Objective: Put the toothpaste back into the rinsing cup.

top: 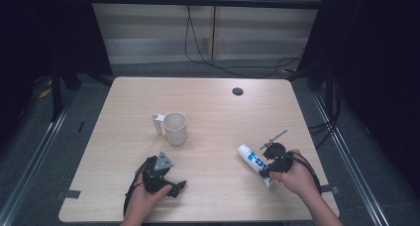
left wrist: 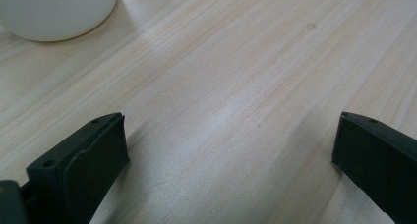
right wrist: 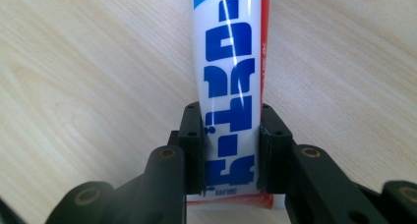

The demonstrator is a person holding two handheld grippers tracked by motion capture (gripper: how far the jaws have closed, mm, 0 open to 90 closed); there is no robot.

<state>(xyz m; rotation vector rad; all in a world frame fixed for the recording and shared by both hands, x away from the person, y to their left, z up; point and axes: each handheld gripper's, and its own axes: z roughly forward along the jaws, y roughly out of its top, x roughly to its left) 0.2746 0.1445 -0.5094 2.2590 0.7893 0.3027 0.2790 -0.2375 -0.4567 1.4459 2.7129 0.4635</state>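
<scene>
right gripper [right wrist: 231,150]: jaws clamped on toothpaste tube [right wrist: 231,76], flat on table [top: 218,107]
left gripper [left wrist: 231,150]: jaws wide, nothing between, near mug [top: 175,128]

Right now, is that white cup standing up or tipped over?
Standing up: the white cup rests on its base on the table, its round mouth facing upward.

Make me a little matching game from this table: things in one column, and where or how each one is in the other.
Things:
1. mug
2. tube
3. left tool
4. round hole

States:
A. open, nothing between its jaws
B. far side of the table, right of middle
C. standing upright near the middle
D. clamped near its flat end by the right tool

Pairs: 1-C, 2-D, 3-A, 4-B
</scene>
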